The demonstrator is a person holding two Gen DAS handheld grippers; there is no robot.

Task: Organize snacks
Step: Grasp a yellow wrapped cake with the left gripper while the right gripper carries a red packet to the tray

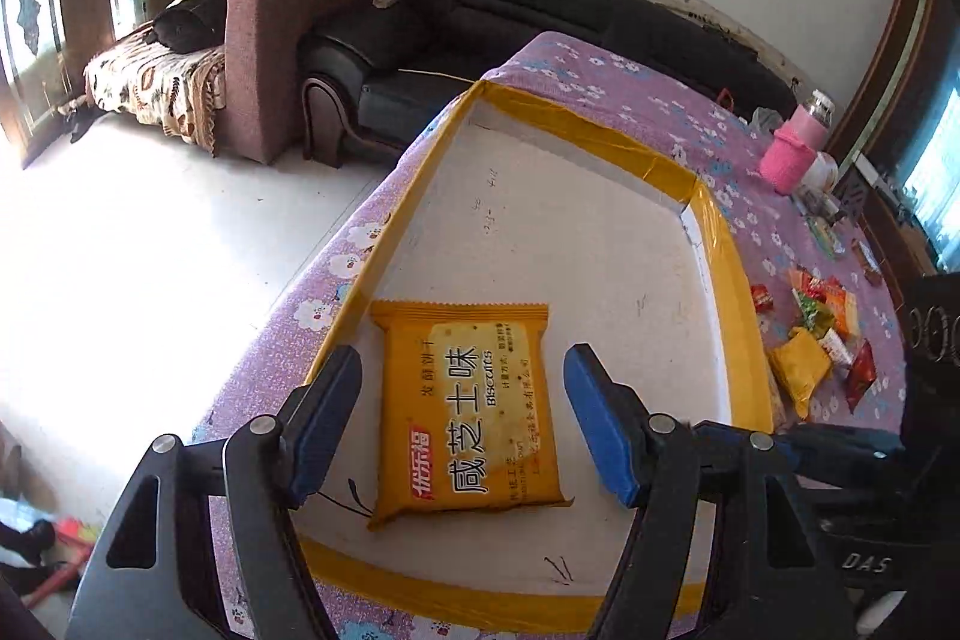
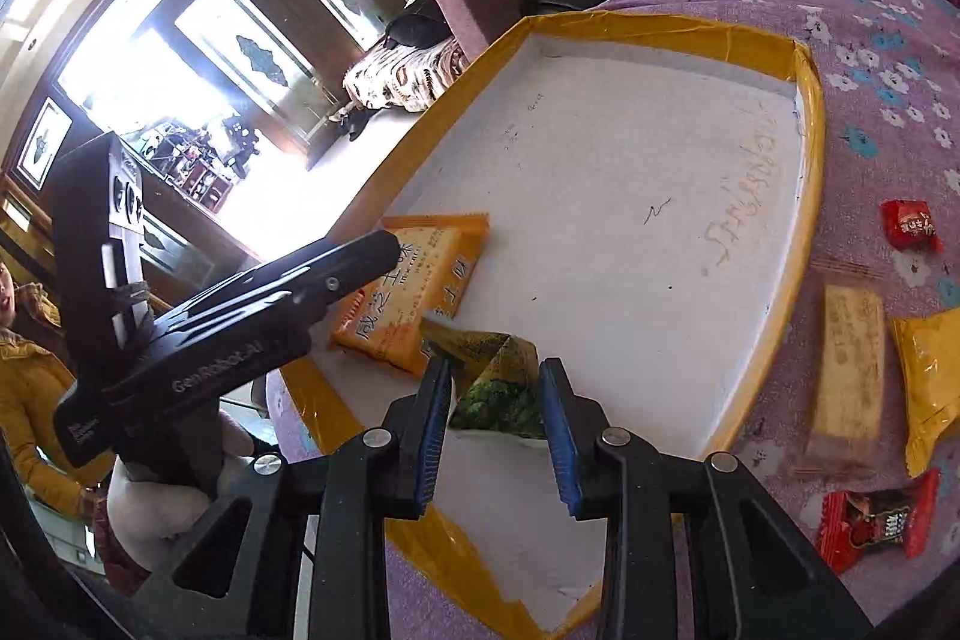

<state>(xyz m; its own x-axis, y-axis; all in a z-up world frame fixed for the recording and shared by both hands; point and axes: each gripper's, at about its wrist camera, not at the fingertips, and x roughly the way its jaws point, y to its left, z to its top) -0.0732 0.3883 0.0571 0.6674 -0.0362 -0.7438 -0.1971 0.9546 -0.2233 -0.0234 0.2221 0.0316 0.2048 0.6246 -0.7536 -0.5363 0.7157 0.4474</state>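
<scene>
Snacks are collecting in the taped tray: the right gripper is pinching a green packet at lower centre, loosely, so it may slip. Left gripper, spread empty, is straddling the biscuit pack. Remaining wrappers at the right edge are blurring together.

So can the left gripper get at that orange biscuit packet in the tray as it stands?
Probably yes. The left gripper hangs over the orange biscuit packet, jaws open to either side of it. The packet lies flat in the white tray, nothing on top; the right gripper with its green snack packet is beside it.
</scene>
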